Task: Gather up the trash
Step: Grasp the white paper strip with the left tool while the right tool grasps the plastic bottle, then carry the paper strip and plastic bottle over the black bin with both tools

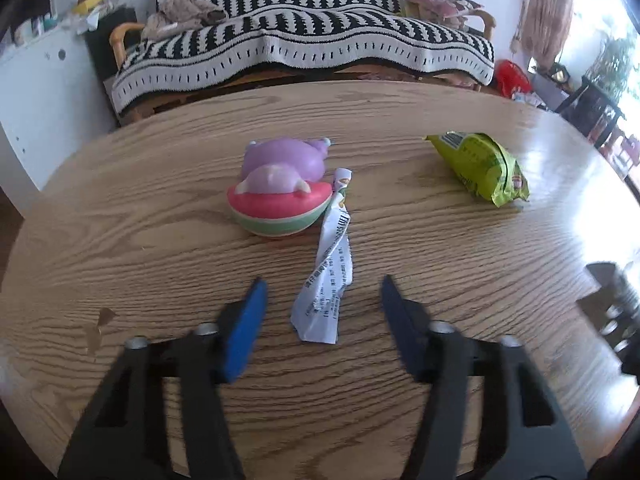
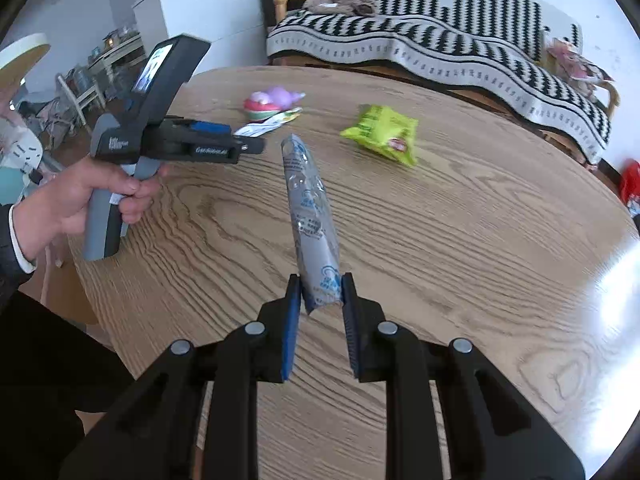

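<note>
Broadly, we worked over a round wooden counter [image 1: 160,208], with a sofa under a black-and-white striped blanket [image 1: 304,40] far beyond both sets of jaws and a white cabinet [image 2: 200,12] beside it.

Our left hand [image 2: 80,196] gripped the handle of the left gripper [image 1: 320,292], whose jaws stood apart, one on either side of a white printed wrapper [image 1: 326,276] lying flat on the counter. Neither blue pad touched it. The wrapper ran from between the jaws straight ahead, its far end reaching a pink-and-green toy with a purple figure on top [image 1: 280,192], which sat ahead of the jaws and slightly toward their left finger.

Our right gripper [image 2: 320,300] had its jaws closed narrow on a grey-and-clear plastic wrapper [image 2: 310,204], clamped at its near end. That wrapper stuck out ahead of the jaws, clear of the counter along its length.

A green snack bag [image 2: 382,136] lay on the counter, ahead of the right jaws and off toward their right finger; from the left jaws it sat ahead and well to the right, apart from the toy.
</note>
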Demonstrator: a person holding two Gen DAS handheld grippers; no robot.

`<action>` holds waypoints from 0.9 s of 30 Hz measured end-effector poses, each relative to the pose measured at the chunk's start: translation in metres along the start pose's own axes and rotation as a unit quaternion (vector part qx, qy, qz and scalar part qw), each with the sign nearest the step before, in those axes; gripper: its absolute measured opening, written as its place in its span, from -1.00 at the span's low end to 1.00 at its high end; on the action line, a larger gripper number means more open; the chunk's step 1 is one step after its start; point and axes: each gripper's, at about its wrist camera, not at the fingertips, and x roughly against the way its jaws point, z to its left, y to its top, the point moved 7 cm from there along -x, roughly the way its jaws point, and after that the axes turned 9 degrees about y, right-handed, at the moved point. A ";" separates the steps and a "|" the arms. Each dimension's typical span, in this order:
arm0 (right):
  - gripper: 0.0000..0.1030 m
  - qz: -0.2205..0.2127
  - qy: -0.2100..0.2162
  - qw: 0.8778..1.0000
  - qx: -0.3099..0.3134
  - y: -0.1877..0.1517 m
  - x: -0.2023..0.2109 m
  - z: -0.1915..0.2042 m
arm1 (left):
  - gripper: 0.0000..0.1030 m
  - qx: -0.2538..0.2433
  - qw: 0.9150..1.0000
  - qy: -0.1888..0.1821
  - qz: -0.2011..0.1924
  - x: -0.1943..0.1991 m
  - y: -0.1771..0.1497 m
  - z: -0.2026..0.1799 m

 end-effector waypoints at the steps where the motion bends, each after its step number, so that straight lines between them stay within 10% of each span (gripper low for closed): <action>1: -0.59 -0.005 -0.002 1.000 -0.006 0.000 0.005 -0.003 | -0.43 0.001 1.000 -0.003 0.000 0.002 0.000 -0.001; 6: -0.59 -0.025 -0.003 0.999 -0.032 0.006 0.021 -0.011 | -0.80 0.015 1.000 -0.010 0.019 0.007 -0.002 -0.005; 27: -0.59 -0.098 -0.113 0.966 -0.212 -0.033 0.123 -0.119 | -0.83 0.014 0.995 -0.089 -0.045 0.107 0.008 -0.091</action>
